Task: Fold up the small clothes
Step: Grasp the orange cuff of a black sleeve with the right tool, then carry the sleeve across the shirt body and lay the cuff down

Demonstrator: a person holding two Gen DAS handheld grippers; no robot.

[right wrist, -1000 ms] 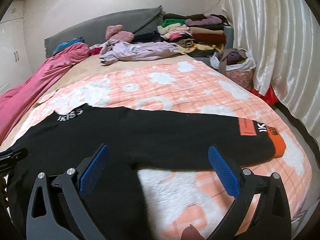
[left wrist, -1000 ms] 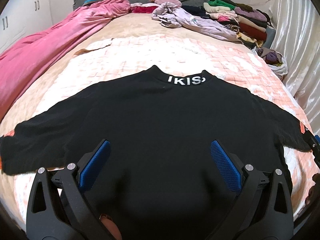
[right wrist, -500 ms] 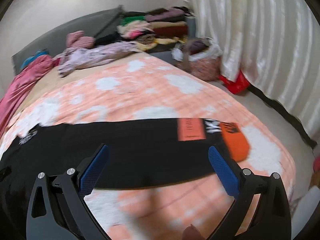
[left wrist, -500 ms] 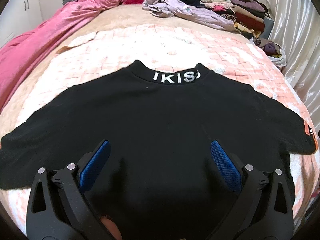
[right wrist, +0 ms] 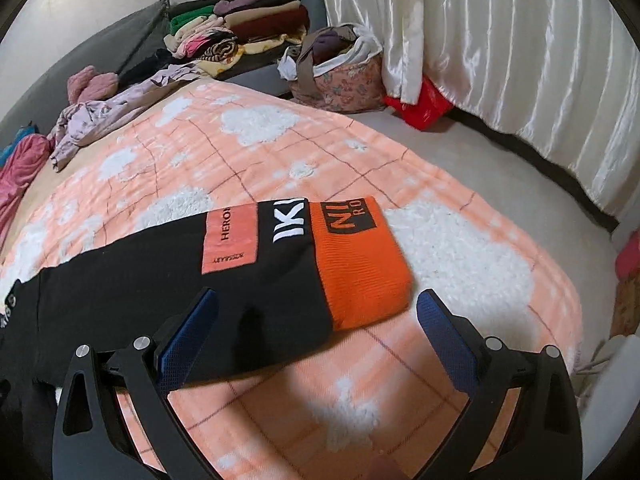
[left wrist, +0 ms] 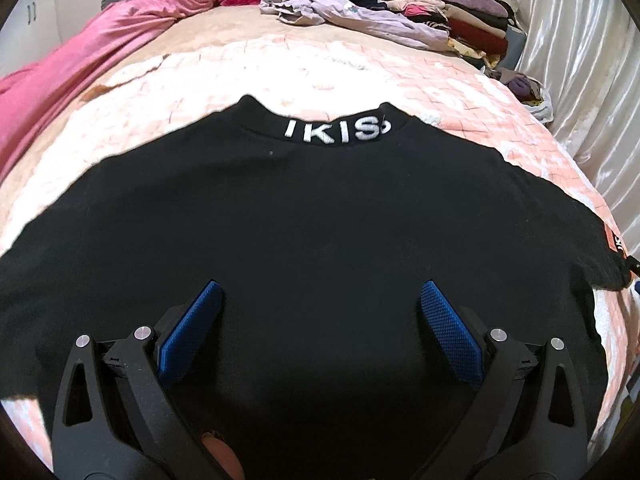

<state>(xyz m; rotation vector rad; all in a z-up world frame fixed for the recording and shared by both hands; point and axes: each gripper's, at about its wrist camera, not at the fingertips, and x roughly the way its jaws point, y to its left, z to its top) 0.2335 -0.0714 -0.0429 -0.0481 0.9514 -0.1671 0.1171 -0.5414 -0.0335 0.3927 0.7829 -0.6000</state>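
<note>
Black top spread flat on the peach-and-white blanket, back up, collar pointing toward the headboard and showing white letters. Both sleeves stretched out sideways. Left gripper above the lower middle of the top, jaws wide apart, nothing between the 2 blue pads; touching the cloth or just over it, cannot tell. Right gripper at the end of the right sleeve, jaws likewise wide and holding nothing, with the left pad over the black fabric and the right pad over bare blanket beside the cuff. Orange cuff lying flat, its lower corner between the 2 pads. Next to the cuff on the sleeve, a black band with white letters, then a pale orange patch with small print. Pink duvet bunched along the left side of the bed. Crumpled lilac garment near the headboard, well apart from the top. Stack of folded clothes at the far right corner. Full floral bag on the floor just beside the bed, a red bag next to it under the white curtain.
</note>
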